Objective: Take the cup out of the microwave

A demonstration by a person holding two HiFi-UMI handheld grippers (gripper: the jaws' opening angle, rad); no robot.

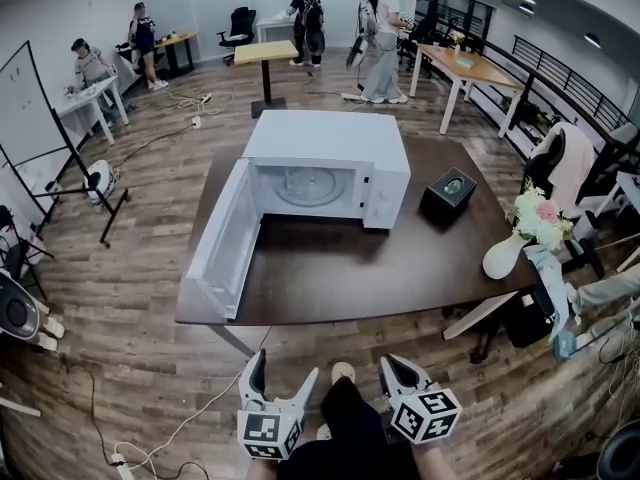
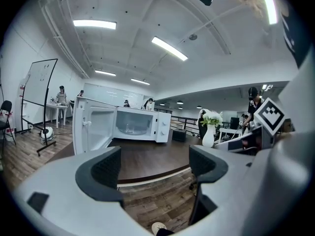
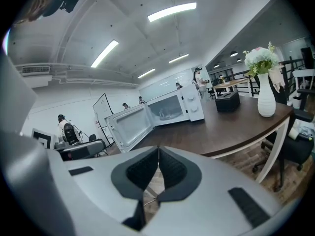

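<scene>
A white microwave (image 1: 325, 146) stands on the dark brown table (image 1: 340, 273), its door (image 1: 225, 238) swung wide open to the left. Inside the cavity I see the glass turntable (image 1: 308, 186); no cup shows clearly in any view. Both grippers are low and well short of the table's front edge. My left gripper (image 1: 285, 368) is open with nothing between its jaws, and in the left gripper view (image 2: 155, 168) it points at the microwave (image 2: 140, 124). My right gripper (image 1: 397, 361) is shut and empty; it (image 3: 158, 151) faces the microwave (image 3: 174, 107) from the right.
A small black box (image 1: 447, 196) sits right of the microwave. A white vase with flowers (image 1: 520, 238) stands at the table's right edge. The open door overhangs the table's left front corner. People and desks are at the back; a whiteboard stand (image 1: 60, 158) is left.
</scene>
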